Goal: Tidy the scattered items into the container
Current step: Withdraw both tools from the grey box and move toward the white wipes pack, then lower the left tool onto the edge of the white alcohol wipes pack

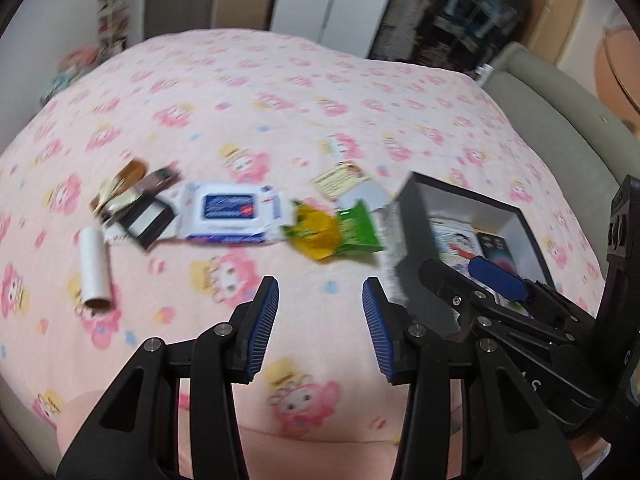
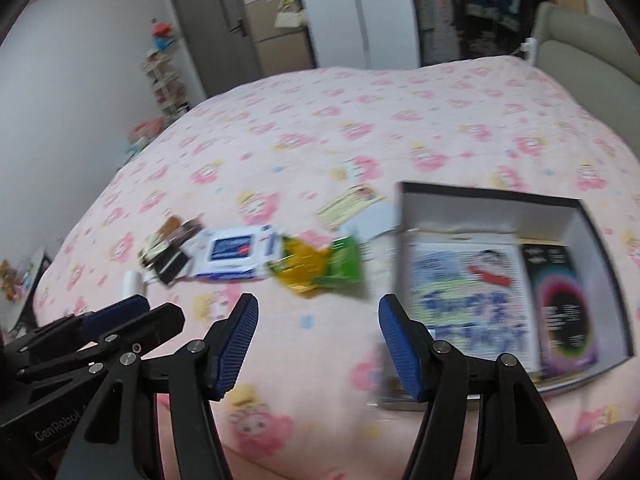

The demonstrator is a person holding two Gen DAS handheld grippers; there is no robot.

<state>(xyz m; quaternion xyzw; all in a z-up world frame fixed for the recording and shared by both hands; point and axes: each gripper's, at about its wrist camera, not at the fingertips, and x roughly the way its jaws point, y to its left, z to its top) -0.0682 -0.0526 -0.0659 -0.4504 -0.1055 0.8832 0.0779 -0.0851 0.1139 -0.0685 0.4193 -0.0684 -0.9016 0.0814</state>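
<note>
Pink bedding printed with cartoon characters (image 1: 280, 92) covers the whole bed, with wardrobes and a shelf unit blurred behind it. On the right side of the bed sits a shallow dark rectangular box with a white lining (image 2: 496, 196), open at the top; a printed cartoon booklet (image 2: 464, 288) and a black packet with a glowing ring design (image 2: 564, 304) already lie flat inside it.

Left of the box, things are strung across the bedding. A white and blue soft pack of wipes (image 1: 232, 210) is the broadest; it looks squashy and fairly weighty, best pinched across a short edge. Touching its right end is a green and yellow crinkled snack bag (image 1: 332, 230), light, slippery and puffy, so a sealed end seam would give the surest hold. At the wipes' left end lies a jumble of small dark and gold cosmetic cases (image 1: 132, 200), stiff and probably slick; how many there are is too blurred to tell. Near them lies a white cardboard tube (image 1: 94, 266), light, crushable and liable to roll. Behind the snack bag lie a pale yellow printed card (image 1: 340, 178) and a white card (image 1: 366, 196), thin and hard to lift off soft fabric.

The left tongs (image 1: 320, 316) and the right tongs (image 2: 316, 340) both hang over the bedding, spread apart and holding nothing.
</note>
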